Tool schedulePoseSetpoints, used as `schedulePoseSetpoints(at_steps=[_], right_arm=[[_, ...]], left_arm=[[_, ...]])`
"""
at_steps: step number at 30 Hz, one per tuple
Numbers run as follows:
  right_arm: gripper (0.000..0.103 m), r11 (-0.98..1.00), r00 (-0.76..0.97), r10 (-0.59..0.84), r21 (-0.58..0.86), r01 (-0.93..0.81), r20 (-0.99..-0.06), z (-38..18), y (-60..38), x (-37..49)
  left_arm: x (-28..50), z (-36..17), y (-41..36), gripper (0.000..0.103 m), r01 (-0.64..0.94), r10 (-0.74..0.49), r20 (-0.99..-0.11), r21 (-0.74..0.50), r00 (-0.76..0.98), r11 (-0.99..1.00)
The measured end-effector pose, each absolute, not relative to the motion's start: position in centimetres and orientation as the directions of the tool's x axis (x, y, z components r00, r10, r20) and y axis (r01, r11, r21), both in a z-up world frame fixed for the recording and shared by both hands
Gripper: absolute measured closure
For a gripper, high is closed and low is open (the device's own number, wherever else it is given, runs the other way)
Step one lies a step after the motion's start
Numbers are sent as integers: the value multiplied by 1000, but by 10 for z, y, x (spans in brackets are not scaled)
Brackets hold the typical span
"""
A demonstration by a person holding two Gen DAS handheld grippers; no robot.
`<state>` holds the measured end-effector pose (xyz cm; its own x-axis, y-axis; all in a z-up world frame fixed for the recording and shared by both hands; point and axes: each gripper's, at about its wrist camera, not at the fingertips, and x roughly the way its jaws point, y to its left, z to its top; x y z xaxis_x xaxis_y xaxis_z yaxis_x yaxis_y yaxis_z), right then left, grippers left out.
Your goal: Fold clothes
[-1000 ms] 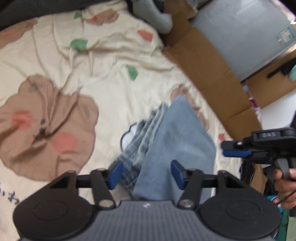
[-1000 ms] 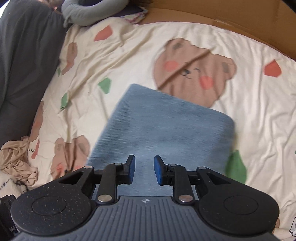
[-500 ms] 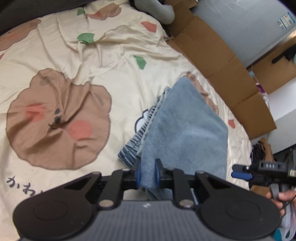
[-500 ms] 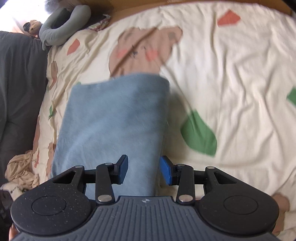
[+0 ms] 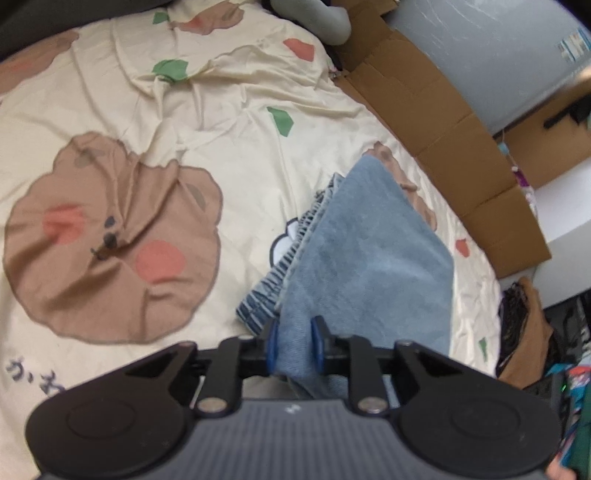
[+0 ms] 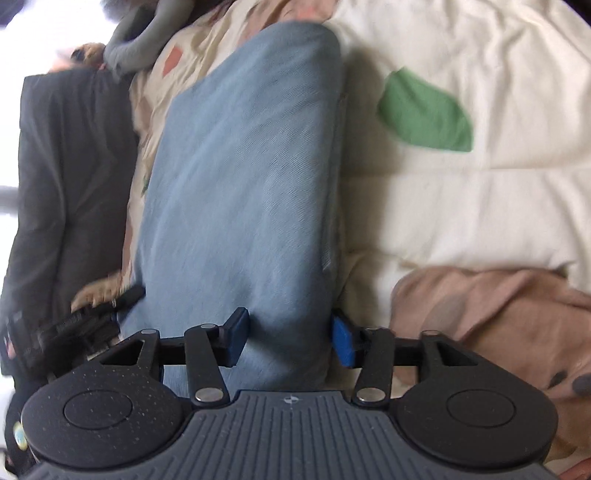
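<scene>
Jeans: folded blue jeans (image 5: 369, 251) lie on the bed near its right edge, striped inner waistband layers showing along the left side.
L gripper: left gripper (image 5: 295, 347) at the near corner of the jeans, blue pads close together w/ a fold of denim between them and touching it; jaws opening.
R gripper: right gripper (image 6: 290, 338) straddles the near end of the jeans (image 6: 240, 166), pads stand abt as wide as the bundle, one each side; jaws opening, can't tell if pads press.
Bed cover: cream bear-print sheet (image 5: 229, 155), wrinkled; wide bare stretch to the left of the jeans in left wrist view.
Right edge: cardboard (image 5: 454, 147) runs along the bed's side, just beside the jeans' far corner; little room there.
Far end: grey pillow (image 5: 314, 18) at the top, well apart from the jeans.
R view sides: dark fabric (image 6: 66, 177) left of the jeans, open sheet (image 6: 461, 206) right.
</scene>
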<state>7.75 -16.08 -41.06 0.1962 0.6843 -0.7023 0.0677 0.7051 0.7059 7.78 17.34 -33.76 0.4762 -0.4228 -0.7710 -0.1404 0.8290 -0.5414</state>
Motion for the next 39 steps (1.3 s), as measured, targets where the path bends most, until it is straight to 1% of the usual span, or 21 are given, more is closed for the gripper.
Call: schedulePoseSetpoints(at_steps=[2, 5, 7, 14, 21, 22, 23, 24, 26, 28, 32, 36, 39], right_arm=[[45, 713, 177, 684, 700, 41, -707, -410, -153, 73], [42, 707, 163, 693, 706, 41, -702, -413, -148, 66], [41, 701, 153, 700, 712, 39, -698, -413, -144, 62], [37, 704, 133, 702, 710, 24, -700, -413, -130, 61], [36, 698, 124, 709, 716, 20, -695, -414, -128, 64], [37, 695, 121, 711, 718, 21, -692, -414, -128, 65], [37, 693, 117, 714, 720, 22, -691, -414, -130, 65], [37, 695, 114, 712, 718, 19, -693, -413, -131, 65], [37, 698, 111, 711, 716, 8, -694, -412, -133, 64], [37, 696, 116, 713, 718, 3, -692, -411, -137, 62], [38, 701, 148, 704, 713, 7, -694, -407, -150, 62], [38, 702, 224, 687, 711, 41, -691, -405, -170, 71], [42, 702, 284, 670, 710, 57, -686, -404, -181, 80]], left_arm=[[74, -341, 173, 67, -152, -442, -768, -560, 464, 814], [68, -348, 168, 60, -151, -472, -766, -579, 436, 801], [63, -351, 162, 56, -141, -498, -759, -596, 419, 790], [51, -370, 135, 53, -115, -649, -681, -715, 340, 690], [49, -387, 102, 54, -41, -759, -618, -780, 204, 624], [48, -388, 98, 59, -32, -767, -614, -784, 187, 619], [48, -390, 96, 68, -24, -766, -618, -781, 176, 624], [48, -391, 95, 73, -21, -764, -622, -778, 171, 628], [48, -390, 96, 80, -19, -762, -623, -776, 174, 630], [46, -389, 98, 82, -13, -762, -622, -776, 178, 631], [45, -387, 105, 83, -25, -768, -612, -785, 189, 619], [46, -382, 107, 82, -8, -771, -610, -785, 183, 619], [49, -372, 111, 75, 24, -760, -626, -769, 175, 639]])
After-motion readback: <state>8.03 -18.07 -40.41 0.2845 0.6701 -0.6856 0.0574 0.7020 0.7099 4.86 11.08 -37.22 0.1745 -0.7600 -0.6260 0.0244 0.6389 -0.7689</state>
